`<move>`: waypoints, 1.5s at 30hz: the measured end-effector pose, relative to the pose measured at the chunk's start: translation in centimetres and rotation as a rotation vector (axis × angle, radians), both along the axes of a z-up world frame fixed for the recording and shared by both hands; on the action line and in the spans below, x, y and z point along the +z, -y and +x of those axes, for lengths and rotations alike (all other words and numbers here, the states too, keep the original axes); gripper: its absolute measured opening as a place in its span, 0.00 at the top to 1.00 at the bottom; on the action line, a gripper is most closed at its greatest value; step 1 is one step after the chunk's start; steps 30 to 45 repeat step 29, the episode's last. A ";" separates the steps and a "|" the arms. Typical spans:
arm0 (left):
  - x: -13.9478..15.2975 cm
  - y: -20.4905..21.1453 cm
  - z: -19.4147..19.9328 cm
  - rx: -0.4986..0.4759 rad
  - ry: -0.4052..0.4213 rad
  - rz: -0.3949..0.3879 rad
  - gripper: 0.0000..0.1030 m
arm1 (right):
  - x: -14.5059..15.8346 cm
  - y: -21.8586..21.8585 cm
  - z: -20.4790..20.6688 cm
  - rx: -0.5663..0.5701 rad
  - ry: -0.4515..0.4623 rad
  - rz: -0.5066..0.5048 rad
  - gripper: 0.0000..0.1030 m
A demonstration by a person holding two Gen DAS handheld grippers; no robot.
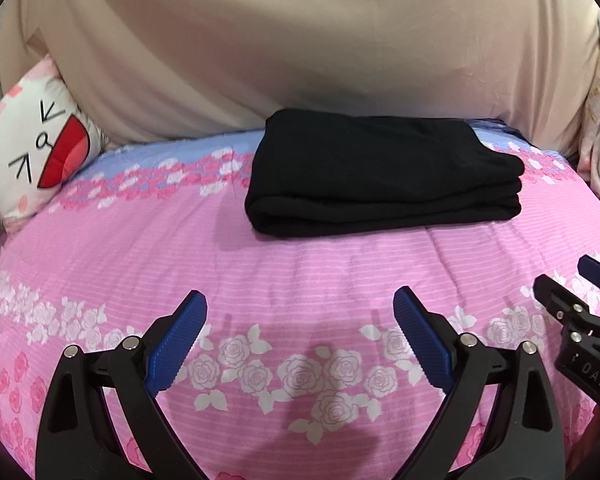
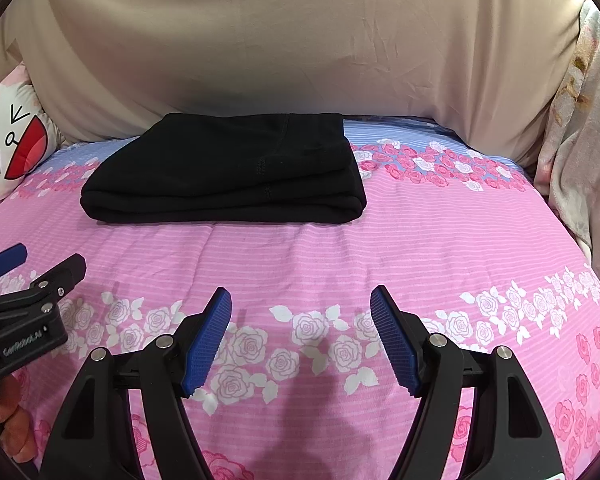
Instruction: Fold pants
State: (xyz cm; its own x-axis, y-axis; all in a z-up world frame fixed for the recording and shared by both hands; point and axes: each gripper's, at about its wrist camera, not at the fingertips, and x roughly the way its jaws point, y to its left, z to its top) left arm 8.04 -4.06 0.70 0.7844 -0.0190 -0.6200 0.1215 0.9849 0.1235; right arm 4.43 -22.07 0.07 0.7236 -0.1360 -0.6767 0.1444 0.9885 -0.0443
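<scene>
The black pants (image 1: 384,172) lie folded near the bed's (image 1: 300,272) far edge. Left tongs (image 1: 300,340) and right tongs (image 2: 301,340) gape wide, empty; folding looks done.

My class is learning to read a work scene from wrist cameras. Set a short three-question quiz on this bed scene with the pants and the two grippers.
1. True or false: the folded black fabric pants are held by the left gripper.
2. What do the pants lie on? A) a wooden table B) a pink rose-patterned bedspread C) a white cartoon-face pillow
3. Fill in: the jaws of the right gripper stand ____.

Key
1. False: both grippers are apart from the pants.
2. B
3. open, with nothing between them
</scene>
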 end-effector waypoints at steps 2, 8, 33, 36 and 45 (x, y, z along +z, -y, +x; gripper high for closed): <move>0.0 0.0 0.0 -0.004 0.002 0.001 0.10 | 0.0 0.0 -0.1 -0.001 0.004 -0.001 0.28; 0.0 -0.1 0.1 -0.001 -0.004 -0.001 0.10 | -0.1 0.0 0.0 0.001 0.000 -0.002 0.28; -0.4 0.1 0.5 0.010 -0.028 0.019 0.11 | -0.1 0.0 0.0 0.002 0.001 -0.004 0.25; -0.4 0.1 0.5 0.010 -0.028 0.019 0.11 | -0.1 0.0 0.0 0.002 0.001 -0.004 0.25; -0.4 0.1 0.5 0.010 -0.028 0.019 0.11 | -0.1 0.0 0.0 0.002 0.001 -0.004 0.25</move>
